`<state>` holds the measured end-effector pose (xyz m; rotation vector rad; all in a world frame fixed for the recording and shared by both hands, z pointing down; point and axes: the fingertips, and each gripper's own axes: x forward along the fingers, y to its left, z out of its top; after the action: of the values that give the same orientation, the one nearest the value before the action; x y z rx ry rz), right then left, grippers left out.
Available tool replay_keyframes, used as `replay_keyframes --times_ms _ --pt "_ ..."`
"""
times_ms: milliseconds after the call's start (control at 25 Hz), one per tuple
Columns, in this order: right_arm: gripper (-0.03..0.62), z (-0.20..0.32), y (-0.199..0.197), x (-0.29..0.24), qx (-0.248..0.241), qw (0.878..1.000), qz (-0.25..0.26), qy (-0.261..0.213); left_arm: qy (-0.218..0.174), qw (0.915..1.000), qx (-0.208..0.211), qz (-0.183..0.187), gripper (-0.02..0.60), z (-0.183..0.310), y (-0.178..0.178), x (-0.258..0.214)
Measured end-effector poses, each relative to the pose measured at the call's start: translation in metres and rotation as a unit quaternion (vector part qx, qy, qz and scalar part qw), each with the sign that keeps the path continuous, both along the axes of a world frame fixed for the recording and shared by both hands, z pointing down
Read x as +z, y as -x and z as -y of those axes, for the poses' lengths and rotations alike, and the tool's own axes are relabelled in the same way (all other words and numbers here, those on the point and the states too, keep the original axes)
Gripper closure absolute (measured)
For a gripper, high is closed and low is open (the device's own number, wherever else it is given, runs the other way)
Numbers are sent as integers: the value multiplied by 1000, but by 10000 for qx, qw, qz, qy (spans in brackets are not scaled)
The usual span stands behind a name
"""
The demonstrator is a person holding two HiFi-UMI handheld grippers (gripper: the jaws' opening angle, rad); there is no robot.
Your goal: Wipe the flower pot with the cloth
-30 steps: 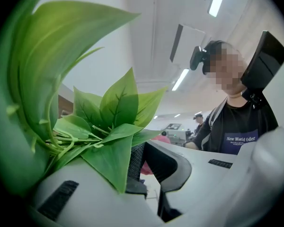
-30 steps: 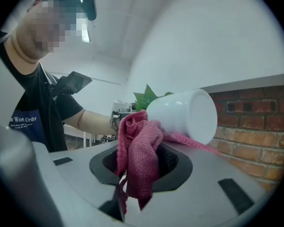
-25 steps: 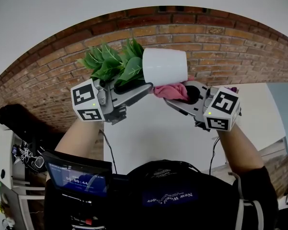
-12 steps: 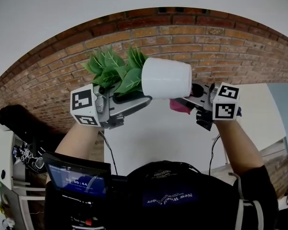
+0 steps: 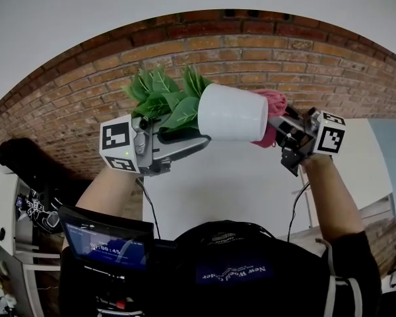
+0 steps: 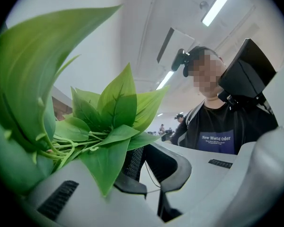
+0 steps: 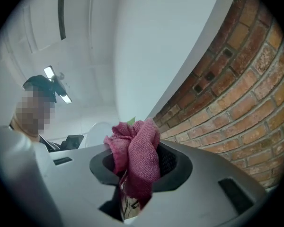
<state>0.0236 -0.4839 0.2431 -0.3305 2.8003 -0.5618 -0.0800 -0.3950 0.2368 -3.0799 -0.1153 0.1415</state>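
Indoors: open-plan office or lab, not a home. Brick wall [image 5: 264, 48] arcs across the head view, w/ a plain white surface [image 5: 86, 5] above it. Away from the brick wall, the left gripper view shows a white ceiling [image 6: 146, 37] w/ long strip lights [image 6: 219, 4] & ppl [image 6: 162, 127] far off in a long room. Below the brick wall's left end is a shelf [image 5: 16, 269] w/ small clutter. Operator [image 6: 217, 126] wears a head camera [image 6: 182, 60], chest screen [image 5: 105, 243] & cables [image 5: 150, 207], i.e. a recording setup.

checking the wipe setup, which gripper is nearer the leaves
Left. The left gripper sits right below the leaves at the pot mouth; the right gripper, with the cloth, is past the pot's base.
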Motion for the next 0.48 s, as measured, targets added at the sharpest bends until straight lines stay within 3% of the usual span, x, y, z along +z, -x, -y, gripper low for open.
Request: replay_keyframes --times_ms 160,280,480 --pt "485 -6 -4 -7 68 9996 133 -256 -124 9999 13 50 575 -6 5 16" --pt "485 -19 -5 -19 -43 9983 322 -485 -278 9991 -47 330 575 -8 3 34" --pt "485 -52 9 -35 -279 9947 119 -980 -287 9961 -351 757 575 5 2 63"
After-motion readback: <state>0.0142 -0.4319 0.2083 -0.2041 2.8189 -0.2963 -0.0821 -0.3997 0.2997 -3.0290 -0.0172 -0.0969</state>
